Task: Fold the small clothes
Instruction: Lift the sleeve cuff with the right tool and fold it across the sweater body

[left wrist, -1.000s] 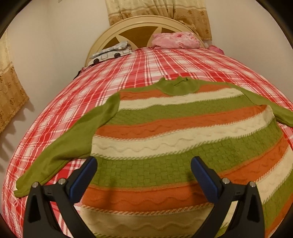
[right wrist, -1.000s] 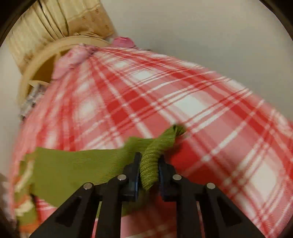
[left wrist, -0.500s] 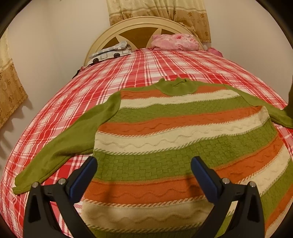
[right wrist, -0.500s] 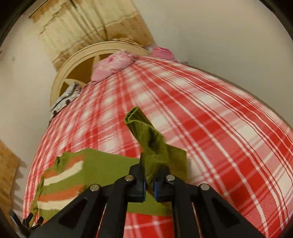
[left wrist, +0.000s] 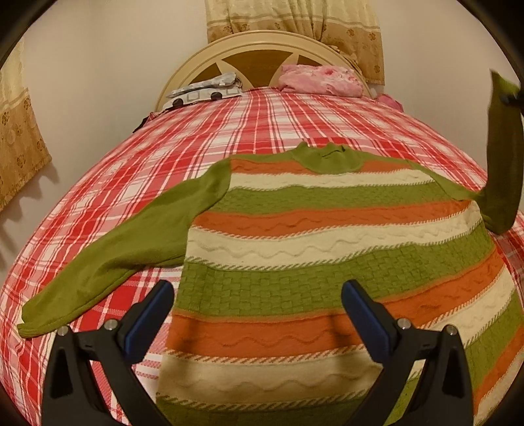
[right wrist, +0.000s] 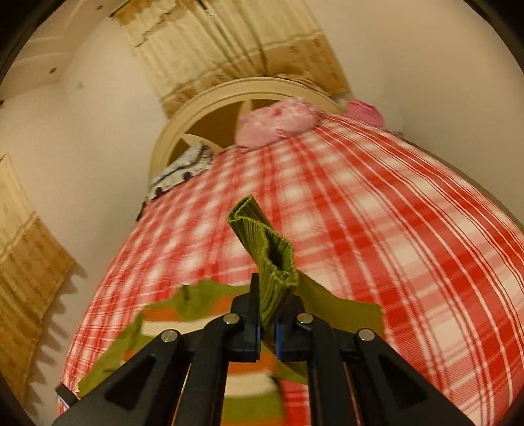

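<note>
now right gripper (right wrist: 268, 327) — sleeve (right wrist: 268, 259) pinched

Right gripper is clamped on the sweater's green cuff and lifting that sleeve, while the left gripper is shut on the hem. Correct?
Not quite. The left gripper is open above the sweater, holding nothing, as the left wrist view shows. The right gripper is indeed clamped on the green cuff, sleeve raised.

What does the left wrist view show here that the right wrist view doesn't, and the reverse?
Left wrist only: the open left claw over the whole striped sweater, and its other sleeve lying flat.
Right wrist only: the right claw shut on the ribbed cuff.
Both: the lifted sleeve, plaid bed, headboard, pink pillow, curtain.
</note>
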`<state>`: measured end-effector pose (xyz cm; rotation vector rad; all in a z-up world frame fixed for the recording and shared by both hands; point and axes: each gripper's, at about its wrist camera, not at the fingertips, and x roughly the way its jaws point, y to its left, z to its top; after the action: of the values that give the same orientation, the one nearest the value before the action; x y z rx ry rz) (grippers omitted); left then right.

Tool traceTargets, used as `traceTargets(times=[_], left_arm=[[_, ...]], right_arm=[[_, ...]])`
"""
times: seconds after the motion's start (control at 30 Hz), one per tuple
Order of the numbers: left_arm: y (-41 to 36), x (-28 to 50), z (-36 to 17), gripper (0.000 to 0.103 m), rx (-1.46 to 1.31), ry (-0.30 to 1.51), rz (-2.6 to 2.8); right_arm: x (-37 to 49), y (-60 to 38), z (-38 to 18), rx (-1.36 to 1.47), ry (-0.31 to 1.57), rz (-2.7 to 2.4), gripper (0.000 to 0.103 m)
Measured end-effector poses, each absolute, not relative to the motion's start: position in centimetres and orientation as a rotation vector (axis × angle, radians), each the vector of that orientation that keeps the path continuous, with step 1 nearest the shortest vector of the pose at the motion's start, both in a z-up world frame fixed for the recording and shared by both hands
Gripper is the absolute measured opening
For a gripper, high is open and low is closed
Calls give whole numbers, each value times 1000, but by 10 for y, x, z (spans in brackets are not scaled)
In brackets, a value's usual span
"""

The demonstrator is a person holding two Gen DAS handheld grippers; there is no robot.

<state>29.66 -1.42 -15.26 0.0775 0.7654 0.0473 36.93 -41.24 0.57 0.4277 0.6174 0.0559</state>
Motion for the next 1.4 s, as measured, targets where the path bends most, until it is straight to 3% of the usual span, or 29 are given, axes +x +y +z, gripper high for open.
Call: traceTargets(times=[0.2,0.4,0.73,1.07,1.4], left_arm=[[0,293,-154,103,48,769,55],[17,288,-153,103,21,763,74],[44,286,-160,103,-19,781,115],[63,280,-161,103,-34,779,168],[63,278,-167,103,-24,800,172]], right_arm=[[401,-338,46,360,578,165,5],[428,-265,49,303,586,267,5],[464,-165,-15,290,687,382,5],[472,-93,-117,284,848,444,5],[470,-63,-156,284,918,480,5]])
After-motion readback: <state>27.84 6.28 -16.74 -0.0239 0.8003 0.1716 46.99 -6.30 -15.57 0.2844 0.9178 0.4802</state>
